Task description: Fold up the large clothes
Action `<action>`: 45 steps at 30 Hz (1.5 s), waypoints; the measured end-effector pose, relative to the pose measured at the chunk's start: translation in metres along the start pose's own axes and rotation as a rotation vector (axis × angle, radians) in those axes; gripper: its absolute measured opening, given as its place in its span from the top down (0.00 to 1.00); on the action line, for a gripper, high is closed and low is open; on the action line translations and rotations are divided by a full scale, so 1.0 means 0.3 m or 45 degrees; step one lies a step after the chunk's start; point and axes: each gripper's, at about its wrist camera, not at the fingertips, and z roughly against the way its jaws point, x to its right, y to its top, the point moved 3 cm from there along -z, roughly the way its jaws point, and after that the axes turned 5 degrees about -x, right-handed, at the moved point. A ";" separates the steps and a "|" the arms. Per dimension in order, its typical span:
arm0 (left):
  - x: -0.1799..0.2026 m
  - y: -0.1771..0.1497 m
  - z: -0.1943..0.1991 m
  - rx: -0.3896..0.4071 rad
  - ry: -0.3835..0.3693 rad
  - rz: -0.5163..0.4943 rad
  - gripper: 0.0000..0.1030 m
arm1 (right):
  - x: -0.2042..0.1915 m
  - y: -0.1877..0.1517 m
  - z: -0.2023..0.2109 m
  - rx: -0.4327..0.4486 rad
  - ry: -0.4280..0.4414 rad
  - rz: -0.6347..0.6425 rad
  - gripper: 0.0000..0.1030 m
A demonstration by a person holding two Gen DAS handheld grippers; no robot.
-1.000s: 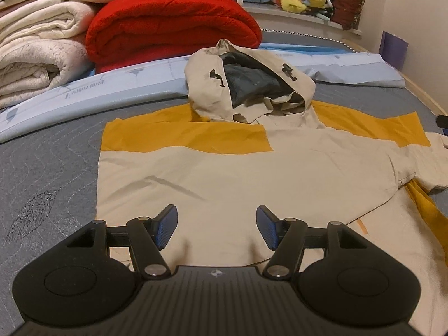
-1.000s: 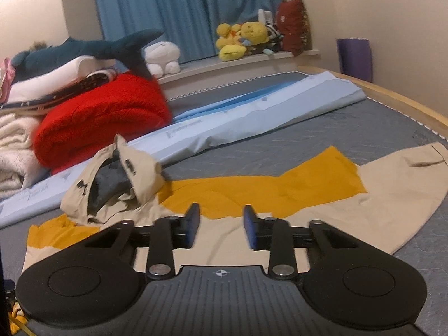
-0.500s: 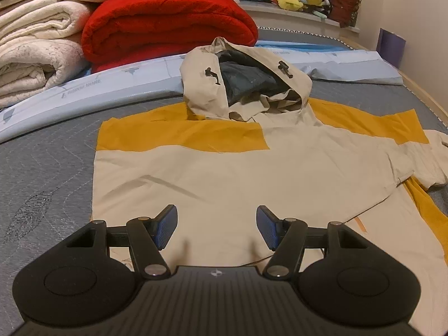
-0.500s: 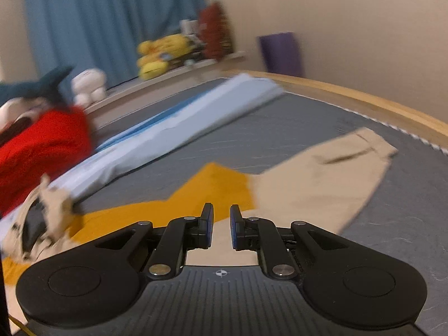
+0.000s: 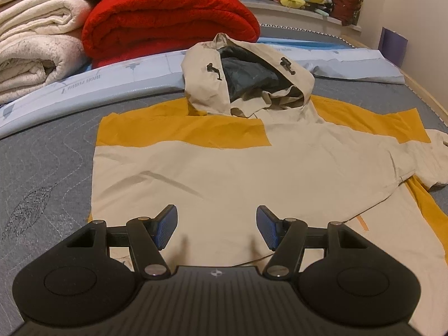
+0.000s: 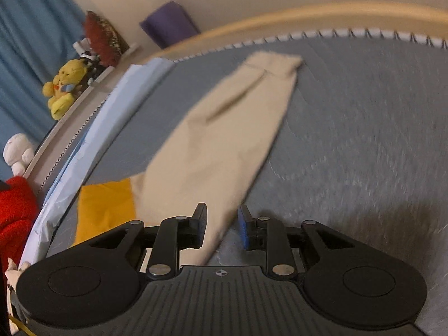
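Two grippers work a beige-and-yellow hooded jacket (image 5: 252, 173) spread on the grey mattress (image 6: 364, 140). Left gripper (image 5: 215, 225) hovers released above the hem. Right gripper (image 6: 222, 229), jaws opening, straddles the outstretched sleeve (image 6: 229, 128) ungripped. Risk: clamping one fabric layer, dragging the sleeve crooked.

Beige-and-yellow hooded jacket (image 5: 238, 173) flat on grey mattress (image 5: 47, 173), left gripper (image 5: 217, 225) wide apart above hem

Grey quilted mattress (image 5: 42, 173), hooded jacket (image 5: 252, 173), red blanket (image 5: 168, 19), pale-blue sheet (image 5: 112, 75)
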 end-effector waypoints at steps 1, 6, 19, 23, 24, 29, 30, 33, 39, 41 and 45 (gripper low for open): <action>-0.002 0.000 -0.001 0.000 0.002 0.002 0.34 | 0.008 -0.005 -0.014 -0.007 0.005 -0.010 0.75; -0.005 -0.003 -0.008 -0.004 0.004 -0.003 0.34 | 0.055 0.008 -0.070 0.050 -0.019 -0.059 0.75; -0.022 -0.009 -0.031 -0.020 0.030 0.002 0.34 | 0.122 0.162 -0.180 0.143 0.026 -0.192 0.77; -0.029 -0.002 -0.034 -0.019 0.035 0.011 0.34 | 0.122 0.228 -0.213 0.146 -0.020 -0.234 0.77; -0.032 0.001 -0.035 -0.018 0.036 0.016 0.34 | 0.119 0.238 -0.217 0.150 -0.038 -0.237 0.77; -0.045 0.007 -0.031 -0.014 0.036 0.033 0.34 | 0.079 0.287 -0.230 0.178 -0.155 -0.218 0.95; -0.048 0.009 -0.026 -0.011 0.035 0.038 0.34 | 0.064 0.296 -0.218 0.202 -0.176 -0.204 0.98; -0.066 0.019 -0.007 0.006 0.027 0.065 0.34 | -0.051 0.313 -0.149 0.318 -0.245 -0.044 0.99; -0.138 0.047 0.048 0.043 0.009 0.157 0.34 | -0.542 0.198 0.090 0.535 -0.126 0.496 0.99; -0.174 0.057 0.069 0.054 0.005 0.207 0.34 | -0.735 0.072 0.196 0.525 0.063 0.658 0.99; -0.257 0.069 0.094 0.060 -0.007 0.336 0.34 | -1.050 -0.319 0.421 0.406 0.502 0.977 0.98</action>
